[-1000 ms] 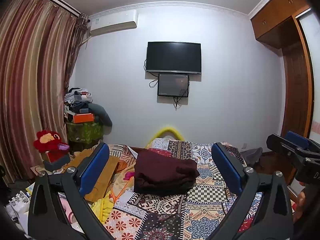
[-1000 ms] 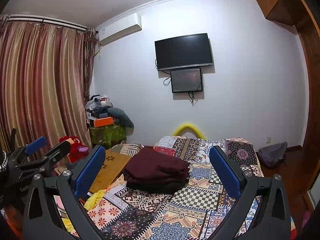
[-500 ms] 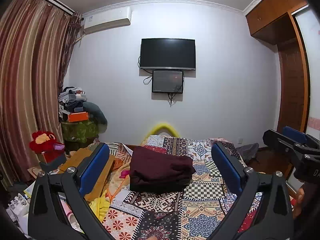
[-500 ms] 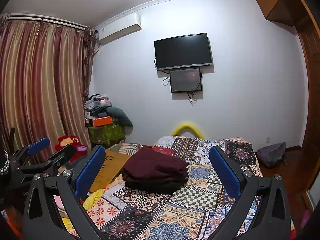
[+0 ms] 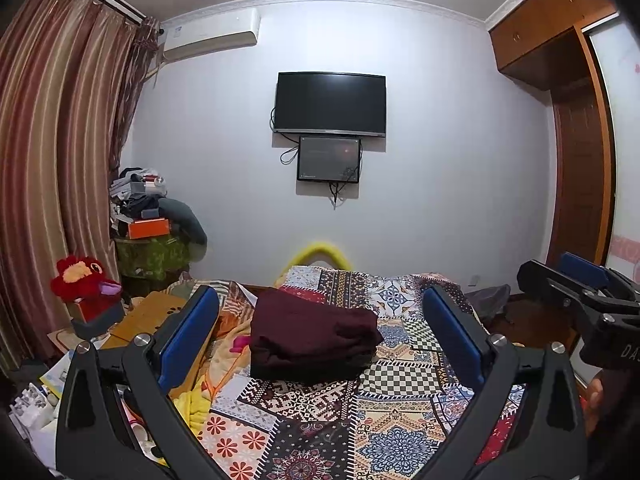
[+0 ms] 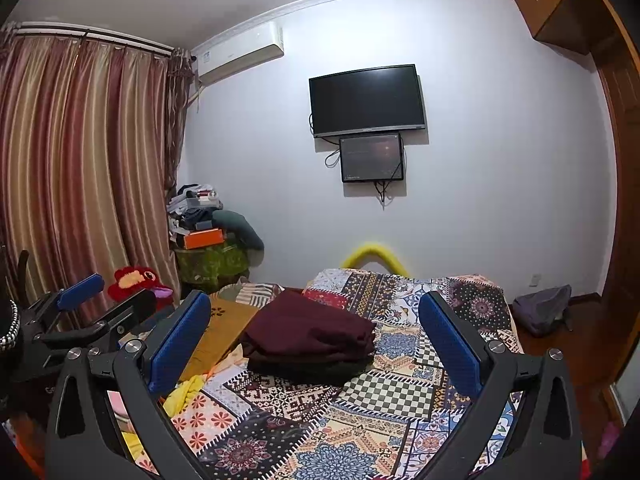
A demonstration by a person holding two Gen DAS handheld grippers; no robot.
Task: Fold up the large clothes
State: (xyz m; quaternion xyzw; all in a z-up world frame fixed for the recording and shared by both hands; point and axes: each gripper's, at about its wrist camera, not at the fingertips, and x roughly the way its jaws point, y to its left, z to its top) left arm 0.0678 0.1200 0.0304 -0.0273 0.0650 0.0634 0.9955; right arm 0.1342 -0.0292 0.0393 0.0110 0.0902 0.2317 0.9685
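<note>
The folded maroon garment (image 5: 312, 334) lies mid-bed on the patchwork quilt (image 5: 396, 416), bare quilt around it; its far edge seems near the footboard. Left gripper (image 5: 320, 336) and right gripper (image 6: 316, 344) hover level, fingers spread, holding nothing.

Ahead on the wall: we see a black television (image 5: 331, 103) with a smaller screen (image 5: 329, 159) just below it.
Upper left of our claws: a white air conditioner (image 5: 211, 37) beside striped curtains (image 5: 60, 160).
Left: a red plush toy (image 5: 84, 280), an orange box (image 5: 148, 228) on a cluttered stand.
Below: a patchwork bedspread (image 5: 400, 412).
Right: a wooden wardrobe (image 5: 576, 128).
</note>
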